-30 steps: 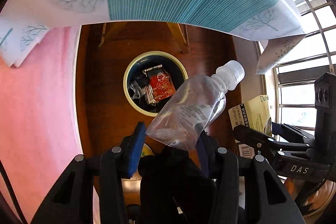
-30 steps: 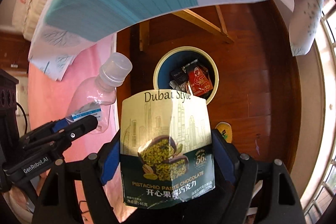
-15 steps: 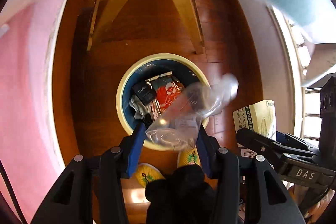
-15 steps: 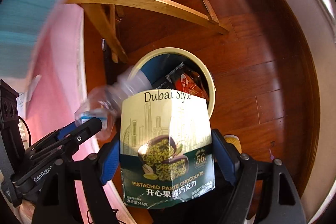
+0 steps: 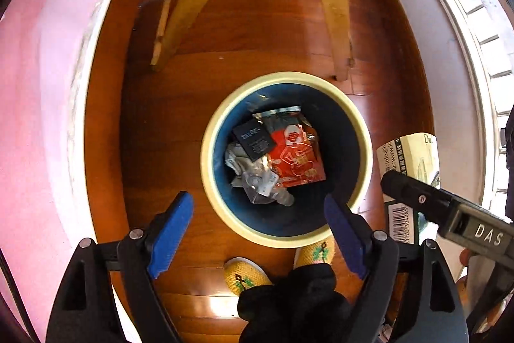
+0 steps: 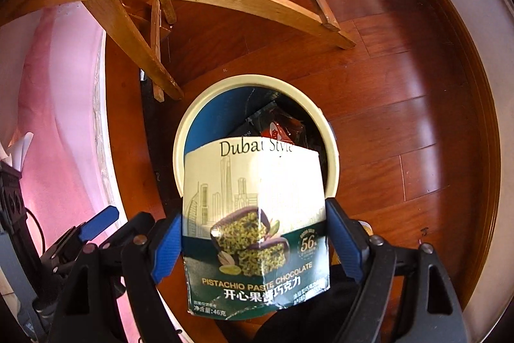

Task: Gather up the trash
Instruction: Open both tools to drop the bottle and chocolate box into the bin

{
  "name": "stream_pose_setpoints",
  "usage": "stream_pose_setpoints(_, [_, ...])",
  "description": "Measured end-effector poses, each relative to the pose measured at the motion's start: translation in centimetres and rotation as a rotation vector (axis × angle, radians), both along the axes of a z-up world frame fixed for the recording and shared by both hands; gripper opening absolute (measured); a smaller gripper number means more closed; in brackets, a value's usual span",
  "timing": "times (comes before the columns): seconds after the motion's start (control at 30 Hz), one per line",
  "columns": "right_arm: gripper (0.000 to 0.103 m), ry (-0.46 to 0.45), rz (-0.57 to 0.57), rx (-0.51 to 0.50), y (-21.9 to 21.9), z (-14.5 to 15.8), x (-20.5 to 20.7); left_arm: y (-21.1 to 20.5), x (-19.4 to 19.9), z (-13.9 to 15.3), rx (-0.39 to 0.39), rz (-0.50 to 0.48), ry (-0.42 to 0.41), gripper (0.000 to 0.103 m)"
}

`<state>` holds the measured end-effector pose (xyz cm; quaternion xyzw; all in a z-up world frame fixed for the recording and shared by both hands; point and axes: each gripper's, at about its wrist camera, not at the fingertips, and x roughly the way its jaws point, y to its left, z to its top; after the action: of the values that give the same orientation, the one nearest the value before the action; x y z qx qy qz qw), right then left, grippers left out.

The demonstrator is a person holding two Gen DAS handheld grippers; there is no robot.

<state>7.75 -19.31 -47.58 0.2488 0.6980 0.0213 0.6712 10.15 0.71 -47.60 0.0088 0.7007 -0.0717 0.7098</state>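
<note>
A round bin with a cream rim and blue inside stands on the wooden floor, also in the right wrist view. Inside lie a clear plastic bottle, a red wrapper and a dark packet. My left gripper is open and empty just above the bin's near rim. My right gripper is shut on a pistachio chocolate box, held above the bin's near edge. That box also shows in the left wrist view, right of the bin.
Wooden chair legs stand on the floor just beyond the bin, also in the right wrist view. A pink cloth hangs at the left. A white wall and window frame run along the right. Yellow slippers show below the bin.
My left gripper opened and the clear bottle dropped into the bin. Both grippers moved down closer to the bin, below the tablecloth. The right gripper still holds the chocolate box.
</note>
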Motion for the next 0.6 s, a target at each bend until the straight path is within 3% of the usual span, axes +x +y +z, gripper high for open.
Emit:
stream_pose_setpoints(0.2, [0.084,0.01,-0.016,-0.005,0.2,-0.9,0.7,1.3,0.0,0.3,0.039,0.031,-0.034,0.09])
stream_pose_setpoints(0.43, [0.085,-0.056,0.012,-0.05,1.1,-0.3,1.0,2.0,0.1,1.3,0.059,0.048,-0.079,0.102])
stream_pose_setpoints(0.6, [0.085,-0.068,0.025,-0.069,1.7,0.4,0.9,2.5,0.2,2.4,0.063,0.062,-0.088,0.102])
